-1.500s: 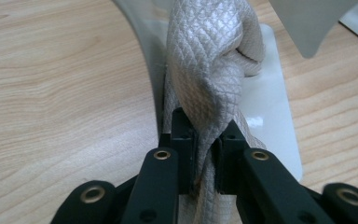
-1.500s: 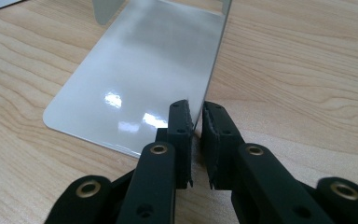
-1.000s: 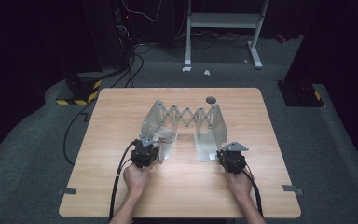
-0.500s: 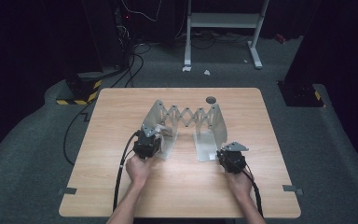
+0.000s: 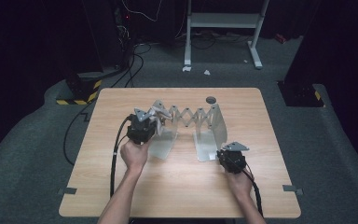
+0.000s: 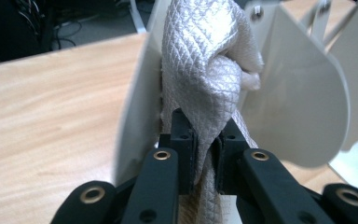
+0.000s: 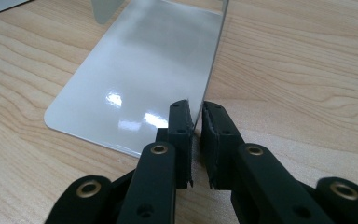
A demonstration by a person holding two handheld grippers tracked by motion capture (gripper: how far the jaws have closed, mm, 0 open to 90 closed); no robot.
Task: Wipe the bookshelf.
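Observation:
A white metal expanding rack stands mid-table, two end plates joined by a scissor link. My left gripper hovers raised at the rack's left end, shut on a white quilted cloth. In the left gripper view the cloth bunches up from between the pads of the left gripper, beside the left end plate. My right gripper sits low at the rack's right end. In its own view the right gripper pinches the near edge of the upright wall, with the shiny base plate to the left.
A small dark disc lies near the table's far edge. The wooden table has bare room in front of the rack. Cables trail from both grippers toward the near edge. A black-and-yellow block and a stand sit on the floor beyond.
My left gripper has risen and moved away from the person with the cloth in it, now level with the rack's left end. The right gripper has stayed put.

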